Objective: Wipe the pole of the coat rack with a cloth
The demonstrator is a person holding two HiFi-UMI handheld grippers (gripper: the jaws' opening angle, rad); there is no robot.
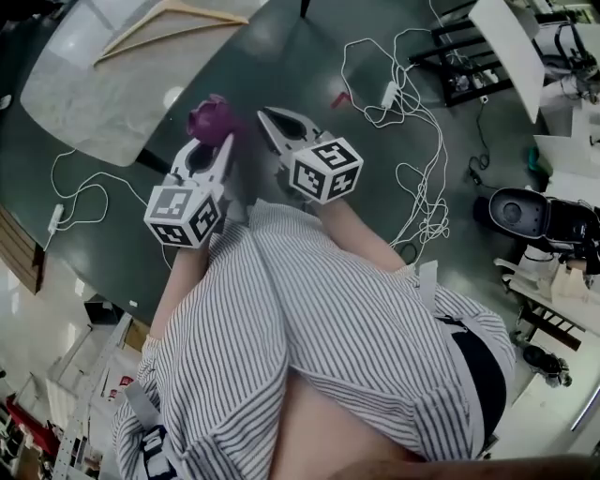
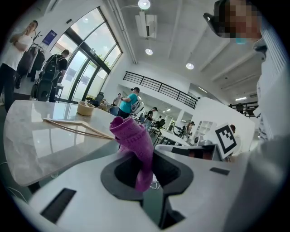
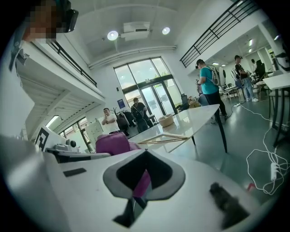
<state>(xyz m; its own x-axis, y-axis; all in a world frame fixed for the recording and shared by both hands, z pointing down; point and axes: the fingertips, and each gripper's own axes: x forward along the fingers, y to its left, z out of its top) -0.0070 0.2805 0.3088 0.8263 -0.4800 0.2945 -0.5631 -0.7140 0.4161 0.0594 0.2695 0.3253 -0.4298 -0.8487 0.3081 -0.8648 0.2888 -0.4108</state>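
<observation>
A purple cloth point(image 1: 208, 120) sticks out bunched from the tip of my left gripper point(image 1: 217, 150), which is shut on it. In the left gripper view the cloth point(image 2: 131, 136) stands up between the jaws and a strip hangs down into the hollow behind them. My right gripper point(image 1: 272, 120) is held beside it, a little apart, its jaws drawn together to a point. In the right gripper view the cloth point(image 3: 111, 142) lies to the left; a thin purple sliver shows in the jaw hollow. Both grippers are raised close to the person's striped shirt. I make out no coat rack pole nearby.
A white marble-topped table point(image 1: 84, 103) stands ahead on the left with a wooden hanger point(image 1: 169, 23) and a bowl point(image 2: 84, 108) on it. White cables point(image 1: 412, 141) trail over the dark floor. Black equipment point(image 1: 520, 214) and shelving sit at the right. Several people stand far off.
</observation>
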